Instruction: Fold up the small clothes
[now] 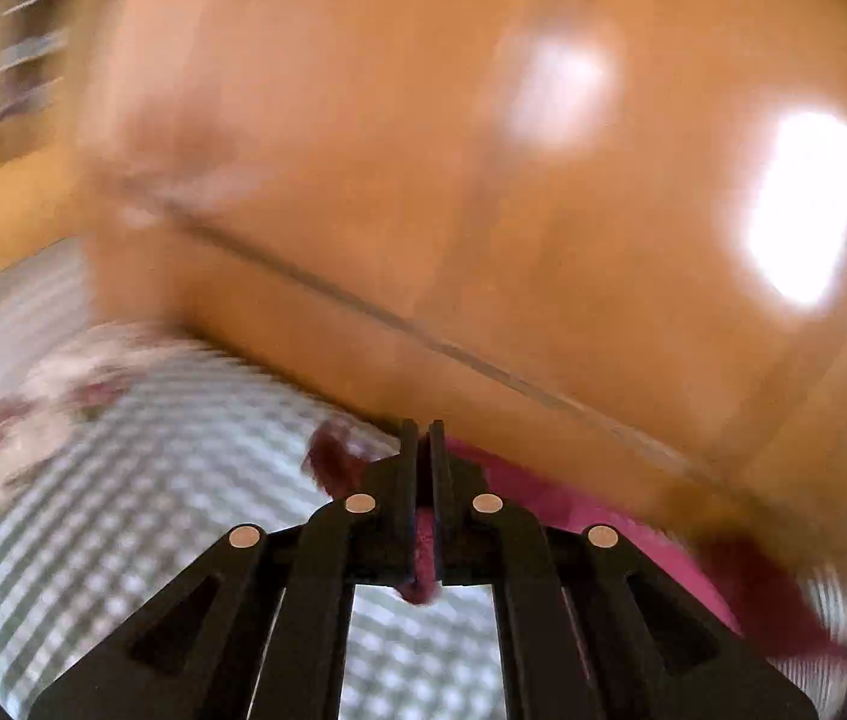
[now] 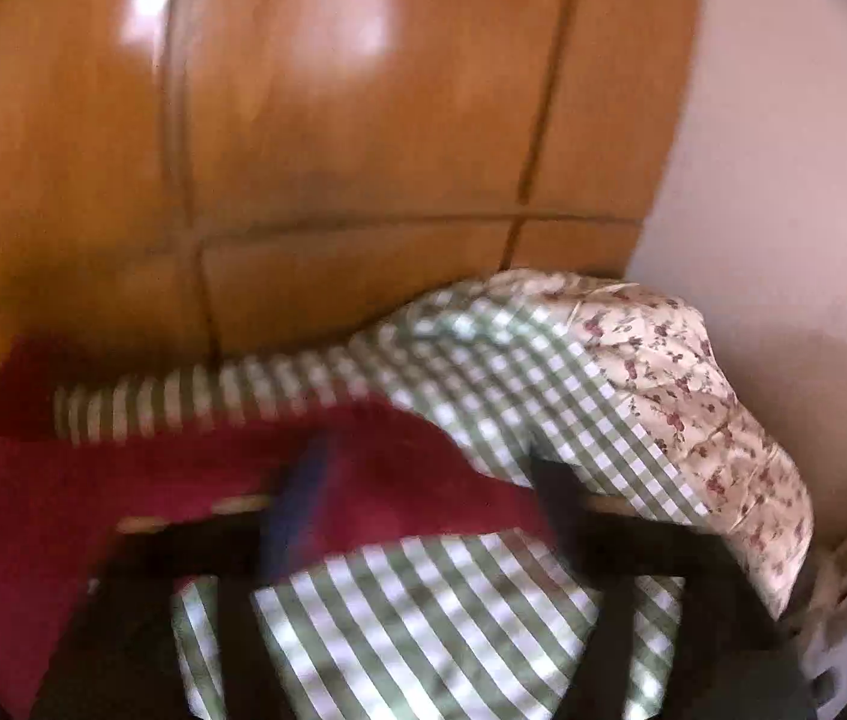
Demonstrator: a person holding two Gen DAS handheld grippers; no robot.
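Backdrop: glossy orange-brown wood cabinet doors [image 1: 423,150] fill both views, w/ bright light glare; pale wall [image 2: 783,180] to the right in the right wrist view.
Surface: green-and-white gingham bedcover [image 1: 153,510], floral-print patch [image 1: 21,414] at its edge; everything motion-blurred.
Left gripper [image 1: 421,438]: nearest in its view, fingers pressed almost together, pinching a fold of the dark red garment [image 1: 420,570]; cloth pokes out below the fingers and trails off to the right over the bed.
Right gripper [image 2: 423,480]: heavily blurred; the two black fingers [image 2: 561,492] stand well apart, red cloth lies across the gap; can't tell if it grips anything.
Garment, right view: red cloth [image 2: 63,510] spread lower left to centre, lying on the gingham, a blurred blue streak [image 2: 297,504] on it.
Further back: bunched gingham bedding w/ floral underside [image 2: 693,390] heaped to the right, near the wall.
Far: cabinet panel seams [image 2: 549,90] behind the bedding.
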